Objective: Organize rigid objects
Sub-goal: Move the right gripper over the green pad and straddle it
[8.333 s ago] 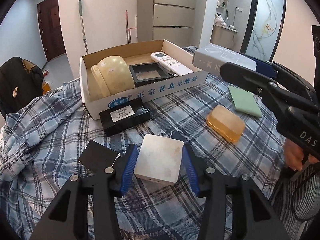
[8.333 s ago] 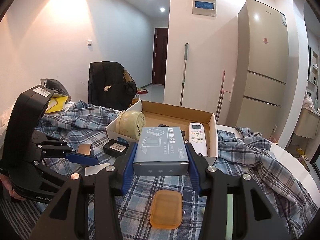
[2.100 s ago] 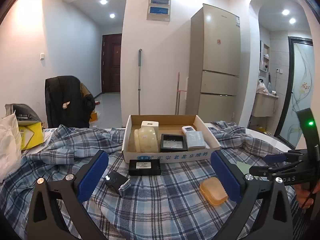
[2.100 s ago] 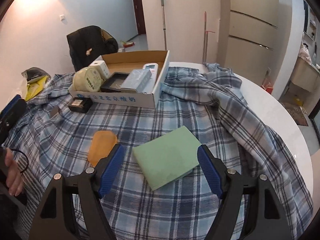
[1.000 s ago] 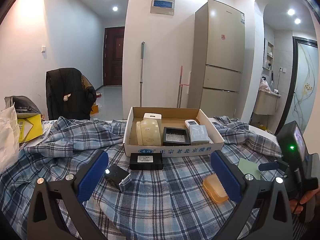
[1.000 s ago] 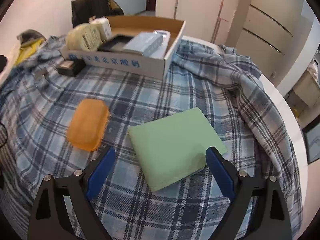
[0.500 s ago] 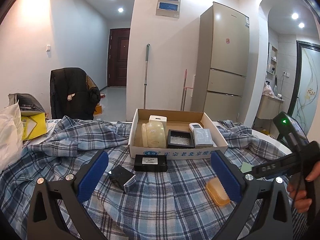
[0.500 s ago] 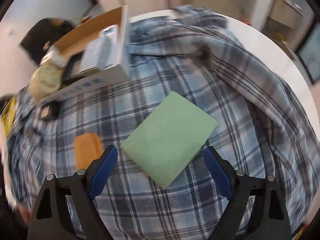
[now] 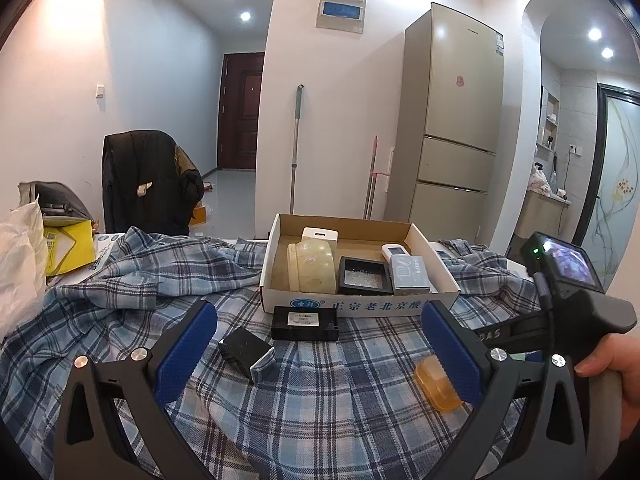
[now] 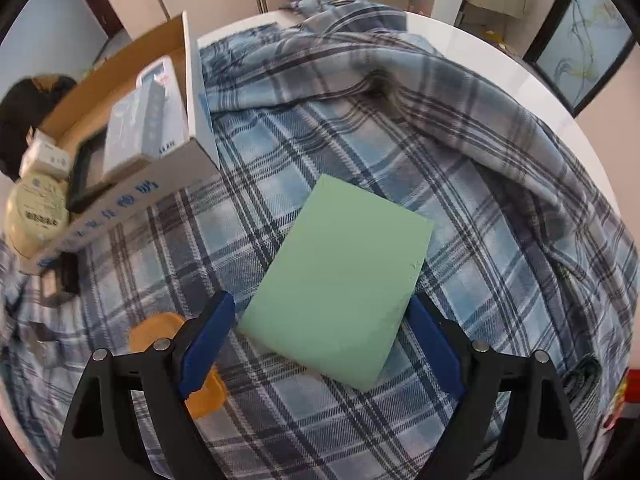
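Pointing down at the checked cloth [image 10: 460, 184], the right gripper [image 10: 320, 332] has its blue fingers [image 10: 206, 332] wide apart around the near end of a flat green block [image 10: 340, 280]. The block lies flat on the cloth, and the pads do not look pressed on it. An orange soap-like box [image 10: 160, 332] sits at about 8 o'clock from the block, partly behind the left finger.

Over on the other side, the left gripper [image 9: 318, 354] is wide apart too, with nothing in it. Past it at 12 o'clock is the cardboard box [image 9: 436, 252], holding a cream round case [image 9: 310, 266], a black tray [image 9: 364, 276] and a grey-blue pack [image 9: 410, 274]. A black box [image 9: 304, 322] lies just in front of the cardboard box.
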